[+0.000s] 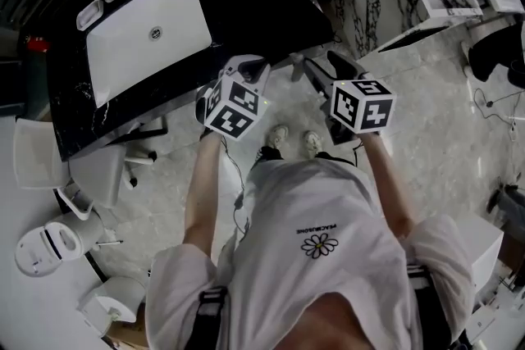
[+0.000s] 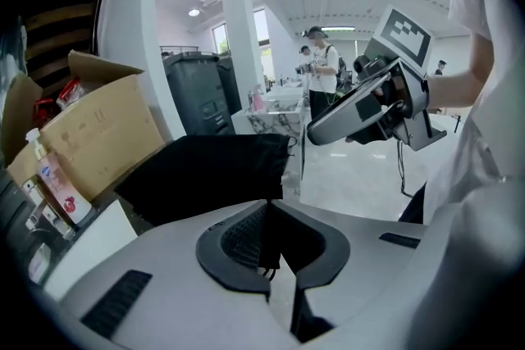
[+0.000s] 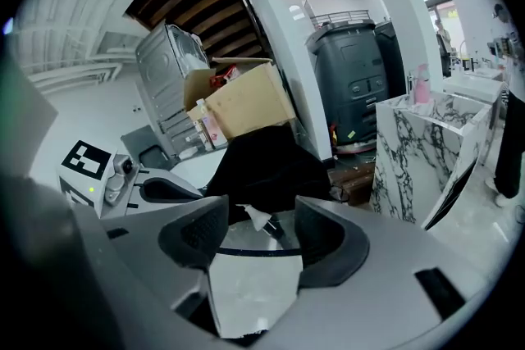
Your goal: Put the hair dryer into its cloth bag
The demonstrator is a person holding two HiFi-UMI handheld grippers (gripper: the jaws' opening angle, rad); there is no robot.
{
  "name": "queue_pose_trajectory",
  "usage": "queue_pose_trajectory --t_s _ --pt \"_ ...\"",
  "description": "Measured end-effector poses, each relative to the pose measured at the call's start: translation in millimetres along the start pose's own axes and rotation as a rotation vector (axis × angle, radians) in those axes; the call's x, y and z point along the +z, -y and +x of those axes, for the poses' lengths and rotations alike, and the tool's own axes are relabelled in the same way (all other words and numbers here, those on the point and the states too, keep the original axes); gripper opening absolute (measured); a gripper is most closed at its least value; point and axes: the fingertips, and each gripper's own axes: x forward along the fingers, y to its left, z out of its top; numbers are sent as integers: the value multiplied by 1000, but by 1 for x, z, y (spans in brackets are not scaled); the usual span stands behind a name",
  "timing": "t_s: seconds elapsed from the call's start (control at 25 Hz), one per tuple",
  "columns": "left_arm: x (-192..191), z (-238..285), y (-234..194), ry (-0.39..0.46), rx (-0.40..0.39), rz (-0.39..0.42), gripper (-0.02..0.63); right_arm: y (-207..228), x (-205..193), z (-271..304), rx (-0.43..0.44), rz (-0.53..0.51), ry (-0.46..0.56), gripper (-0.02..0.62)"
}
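My left hand-held gripper (image 2: pixel 268 207) had its jaws together, pinched on a fold and a bit of cord at the near edge of the black cloth bag (image 2: pixel 205 168). The bag spread away from the jaws, mostly flat, with the far side slightly higher. My right hand-held gripper (image 3: pixel 261 215) had its jaws apart with nothing clamped. The bag was just ahead of them, and a small white tag (image 3: pixel 253 218) on it hung into the gap without touching either pad as far as I could see.

In the right gripper view the left one sat at the left, nose on the bag. In the left gripper view the right one hung up and to the right, tips aimed toward the bag but clear of it.

In the head view both were held out in front of my body at the near edge of the black counter (image 1: pixel 70 94), left one beside the edge, right one over the pale floor (image 1: pixel 426 111). Black on black there, so I couldn't tell whether the bag rested on the counter.

A white sink (image 1: pixel 123 53) was set in the counter. A cardboard box (image 2: pixel 98 131) stood at the far end with a bottle (image 2: pixel 57 184) beside it. A marble-patterned panel (image 3: pixel 410 152) stood to the right.
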Motion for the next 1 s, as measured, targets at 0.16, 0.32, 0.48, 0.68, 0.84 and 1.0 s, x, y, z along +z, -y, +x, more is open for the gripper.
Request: queue_pose_trajectory --t_s 0.16,0.32,0.48,0.68,0.84,1.0 --pt "-3 2 2 15 -9 -62 26 4 -5 -4 -7 11 -5 245" --pt "-4 3 2 21 -9 -103 26 7 -9 -5 -2 10 -20 245" --pt "1 0 6 54 -10 -137 66 5 -9 -5 9 -20 -26 227" --pt "32 -21 -2 176 -1 -223 120 3 23 -10 45 -69 39 218" --pt "77 -54 -34 323 103 -266 119 1 77 -19 43 -115 166 202" --pt "123 -93 -66 495 229 -318 63 -8 143 -48 41 -151 397 86"
